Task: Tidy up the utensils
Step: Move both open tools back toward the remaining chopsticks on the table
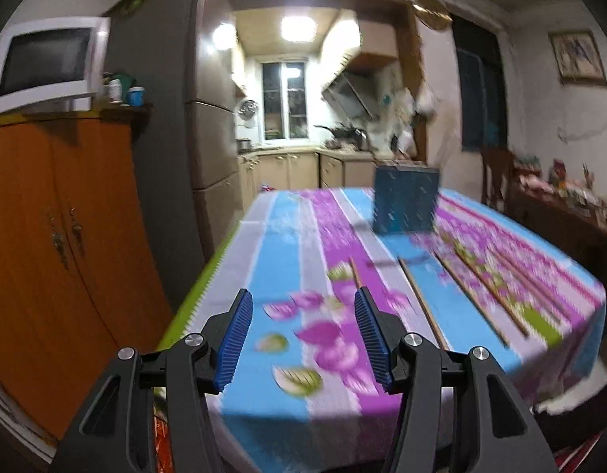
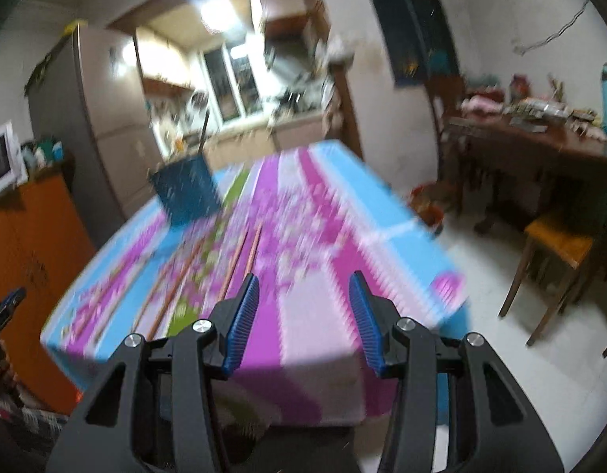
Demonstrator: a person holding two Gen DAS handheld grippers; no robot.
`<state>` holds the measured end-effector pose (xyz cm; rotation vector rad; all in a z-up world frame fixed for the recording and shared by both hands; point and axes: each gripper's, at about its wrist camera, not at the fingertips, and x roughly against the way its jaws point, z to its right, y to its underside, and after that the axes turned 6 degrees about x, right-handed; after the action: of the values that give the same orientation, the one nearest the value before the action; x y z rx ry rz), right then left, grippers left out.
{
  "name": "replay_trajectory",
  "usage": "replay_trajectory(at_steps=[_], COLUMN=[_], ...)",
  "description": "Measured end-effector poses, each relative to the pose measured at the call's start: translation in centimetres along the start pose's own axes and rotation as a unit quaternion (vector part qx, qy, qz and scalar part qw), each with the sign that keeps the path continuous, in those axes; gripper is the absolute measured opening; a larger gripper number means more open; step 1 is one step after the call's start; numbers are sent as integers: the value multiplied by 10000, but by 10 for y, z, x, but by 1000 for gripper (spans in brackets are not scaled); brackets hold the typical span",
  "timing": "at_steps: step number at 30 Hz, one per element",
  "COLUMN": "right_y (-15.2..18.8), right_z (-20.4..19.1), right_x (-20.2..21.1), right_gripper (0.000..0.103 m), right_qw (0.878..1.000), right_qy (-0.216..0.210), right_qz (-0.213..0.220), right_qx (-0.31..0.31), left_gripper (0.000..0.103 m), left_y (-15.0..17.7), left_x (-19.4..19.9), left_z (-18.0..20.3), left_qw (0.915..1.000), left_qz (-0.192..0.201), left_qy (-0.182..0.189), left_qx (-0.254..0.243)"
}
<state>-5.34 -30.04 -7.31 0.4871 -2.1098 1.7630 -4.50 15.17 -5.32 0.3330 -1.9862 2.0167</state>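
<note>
Several wooden chopsticks (image 1: 421,299) lie loose on the flowered tablecloth (image 1: 295,236), to the right of my left gripper (image 1: 303,303), which is open and empty above the table's near end. A blue perforated utensil holder (image 1: 405,201) stands at the far right of the table. In the right wrist view the chopsticks (image 2: 240,256) lie ahead and left of my right gripper (image 2: 305,287), open and empty. The holder (image 2: 185,189) stands at the far left there, with a dark stick poking out of it. Both views are blurred.
An orange cabinet (image 1: 47,256) with a microwave (image 1: 47,63) stands left of the table, next to a grey fridge (image 1: 177,118). A dark side table (image 2: 539,146) with clutter and a wooden stool (image 2: 559,260) stand to the right. The kitchen lies behind.
</note>
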Motion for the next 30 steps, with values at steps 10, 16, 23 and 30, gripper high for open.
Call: replay_trajectory(at_steps=[10,16,23,30], right_y=[40,45,48,49], right_z=[-76,-99,-110,-116], right_x=[-17,-30,-36,-48], right_gripper=[36,27,24,22], right_qw=[9880,9829,9777,9757], right_qy=[-284,-182,63,142], right_qz=[-50,-24,16,-8], right_qx=[1517,1833,2097,2188], left_gripper=[56,55,55,55], left_y=[44,59,62,65], left_x=[-6,-11,-21,-49], left_z=[57,87,81,55], left_qw=[9952,9903,9953,9970], left_qz=[-359,-512,-354,-501], left_qy=[518,849,371,-212], left_qx=[-748,-969,-823,-559])
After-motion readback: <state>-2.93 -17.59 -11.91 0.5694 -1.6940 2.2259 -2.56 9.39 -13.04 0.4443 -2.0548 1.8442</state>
